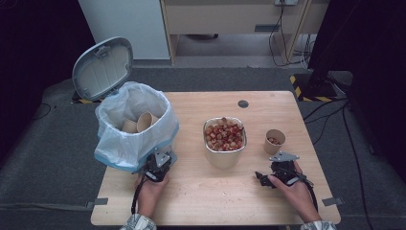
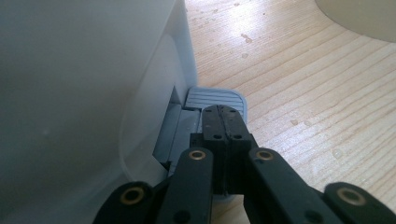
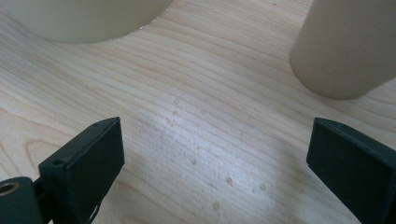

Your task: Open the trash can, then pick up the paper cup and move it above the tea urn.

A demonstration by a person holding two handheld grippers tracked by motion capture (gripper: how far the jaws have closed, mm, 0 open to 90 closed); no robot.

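A pedal bin (image 1: 117, 153) lined with a white bag stands at the table's left, lid (image 1: 102, 68) up, with paper cups (image 1: 143, 120) inside. My left gripper (image 1: 158, 165) is at its foot. In the left gripper view its jaws (image 2: 223, 114) are shut together, tips on the grey ribbed pedal (image 2: 233, 97), beside the bin wall (image 2: 84, 93). A metal bowl (image 1: 224, 139) of red-brown pieces sits mid-table. A small paper cup (image 1: 274, 141) holds a few pieces. My right gripper (image 1: 275, 172) rests low near the front right, open, bare wood between its jaws (image 3: 215, 154); bowl (image 3: 88, 18) and cup (image 3: 345, 46) lie ahead.
The wooden table (image 1: 201, 196) has a round cable hole (image 1: 243, 103) at the back. Crumbs and small wet spots (image 2: 246, 38) dot the wood. Cables (image 1: 330, 115) run over the floor to the right. Both forearms enter at the front edge.
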